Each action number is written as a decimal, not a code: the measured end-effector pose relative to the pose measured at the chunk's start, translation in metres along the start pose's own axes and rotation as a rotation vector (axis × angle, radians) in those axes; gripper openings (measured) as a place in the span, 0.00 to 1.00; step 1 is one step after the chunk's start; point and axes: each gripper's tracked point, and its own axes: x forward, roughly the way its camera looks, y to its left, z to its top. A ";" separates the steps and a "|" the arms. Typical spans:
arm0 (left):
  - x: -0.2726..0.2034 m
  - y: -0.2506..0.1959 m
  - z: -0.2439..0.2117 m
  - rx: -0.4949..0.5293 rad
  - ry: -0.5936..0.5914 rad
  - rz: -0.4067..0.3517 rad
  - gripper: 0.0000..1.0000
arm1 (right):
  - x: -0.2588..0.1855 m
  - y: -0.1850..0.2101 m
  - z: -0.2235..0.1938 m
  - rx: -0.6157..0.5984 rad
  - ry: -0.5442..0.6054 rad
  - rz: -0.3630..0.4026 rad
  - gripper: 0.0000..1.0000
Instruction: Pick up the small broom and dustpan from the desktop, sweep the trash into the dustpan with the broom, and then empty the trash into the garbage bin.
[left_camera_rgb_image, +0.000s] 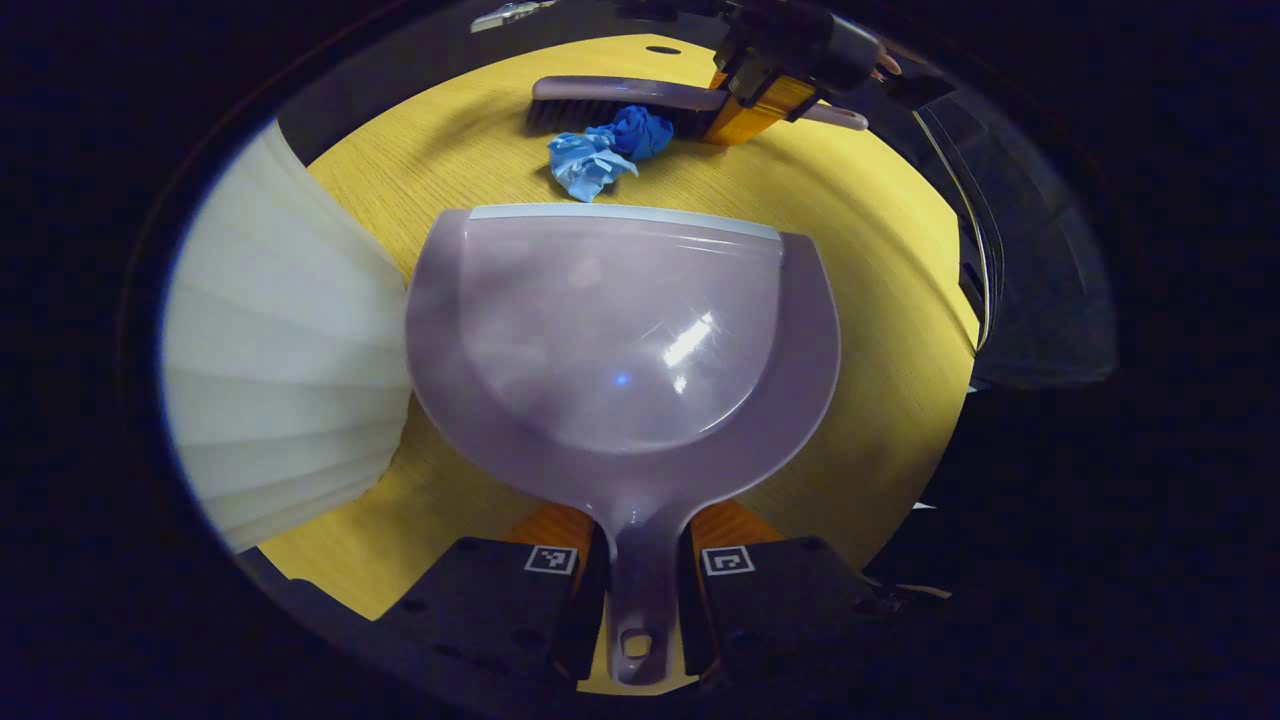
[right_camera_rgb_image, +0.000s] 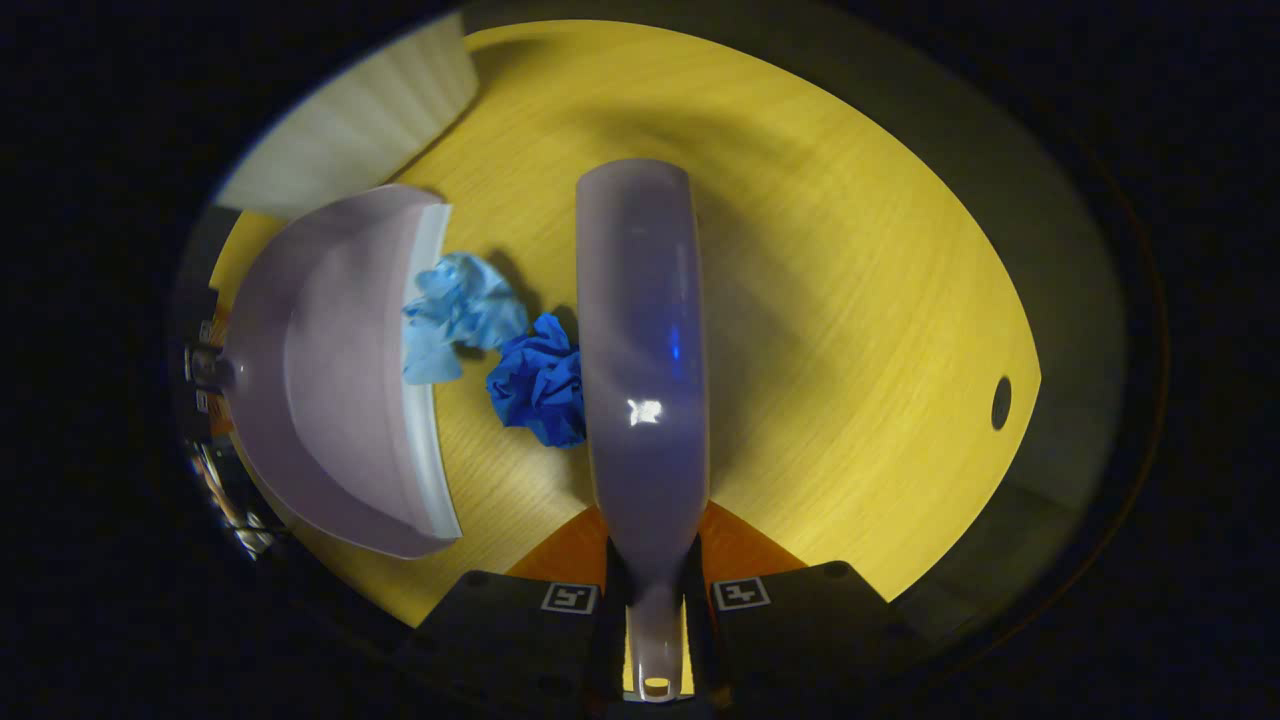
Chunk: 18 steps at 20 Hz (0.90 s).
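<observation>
Left gripper (left_camera_rgb_image: 640, 590): fingers clamped on either side of the dustpan handle, at 6 o'clock in the left gripper view.
Dustpan (left_camera_rgb_image: 620, 340): held, mouth facing away toward 12 o'clock, pale front lip near the trash; whether the lip touches the desktop cannot be told. Pan empty.
Right gripper (right_camera_rgb_image: 655, 610): fingers closed on the broom handle, at 6 o'clock in the right gripper view; seen far off at 1 o'clock in the left gripper view.
Broom (right_camera_rgb_image: 645, 340): held, its back running up toward 12 o'clock; bristles down on the far side of the trash from the pan.
Trash, dark blue wad (right_camera_rgb_image: 540, 390): touching the broom's side, at 9 o'clock of it.
Trash, light blue wad (right_camera_rgb_image: 460, 310): just beside the dustpan lip, possibly overlapping it.
Desktop (right_camera_rgb_image: 850, 300): yellow wood grain, a small dark hole at 3 o'clock.
Garbage bin (left_camera_rgb_image: 290, 350): pale, ribbed, at 9 o'clock beside the dustpan.

Step, by judgement: both tools picked up; sweeping in hand, nothing yet collected.
Next move calls for: drawing the broom toward the pan mouth with the lip pressed flat, so both wads ride in rather than slip under.
</observation>
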 end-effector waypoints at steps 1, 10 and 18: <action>0.001 0.001 0.002 0.012 -0.003 0.003 0.30 | -0.002 0.010 -0.004 -0.053 0.022 0.028 0.27; 0.004 0.002 0.006 0.015 -0.100 0.016 0.29 | -0.010 0.039 -0.032 -0.053 0.001 0.169 0.29; -0.010 -0.002 0.012 -0.050 -0.210 -0.014 0.29 | -0.004 -0.010 -0.055 0.195 -0.072 0.139 0.28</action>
